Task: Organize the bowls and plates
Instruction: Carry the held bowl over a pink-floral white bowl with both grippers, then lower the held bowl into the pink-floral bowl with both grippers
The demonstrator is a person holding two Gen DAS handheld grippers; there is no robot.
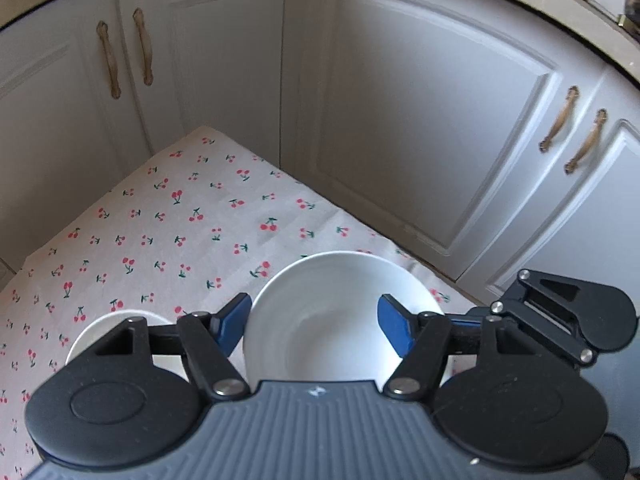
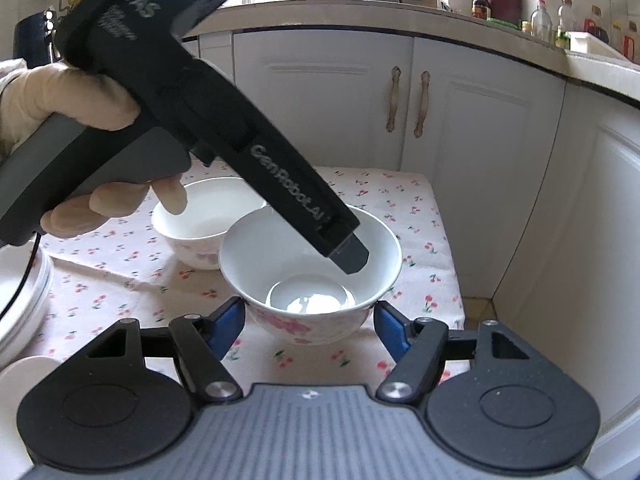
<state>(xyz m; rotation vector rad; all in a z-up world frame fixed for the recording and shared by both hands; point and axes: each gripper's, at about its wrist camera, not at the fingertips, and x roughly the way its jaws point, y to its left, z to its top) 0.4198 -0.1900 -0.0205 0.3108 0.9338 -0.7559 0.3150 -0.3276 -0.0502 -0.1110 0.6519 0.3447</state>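
The left hand-held gripper (image 1: 314, 322) is hovering with its jaws spread wide over a white bowl (image 1: 340, 316), its blue fingertips (image 1: 232, 322) standing on either side of the bowl's rim without clearly touching it. The bowl is sitting on the worktop (image 1: 160, 232), which is wearing a pale cloth printed with small red cherries. Just to the left of this hand-held gripper, partly hidden under its linkage, a second white bowl (image 1: 104, 330) is resting on the same cloth. Off to its right, part of the other tool's black linkage is showing at the worktop's edge. White cabinet doors (image 1: 420, 120) with brass handles are standing beyond the worktop.

The right hand-held gripper (image 2: 306, 324) is also standing wide open, gripping nothing, with the flowered white bowl (image 2: 310, 280) sitting straight ahead between and just beyond its blue fingertips (image 2: 390, 330). In this view the left tool's black body is reaching down from the upper left, its tip hanging inside that bowl, and a gloved hand (image 2: 72, 96) is holding its grey handle. The second bowl (image 2: 204, 220) is sitting behind and to the left of the first, close beside it. At the far left edge a stack of white plates (image 2: 24, 296) is lying on the cloth.
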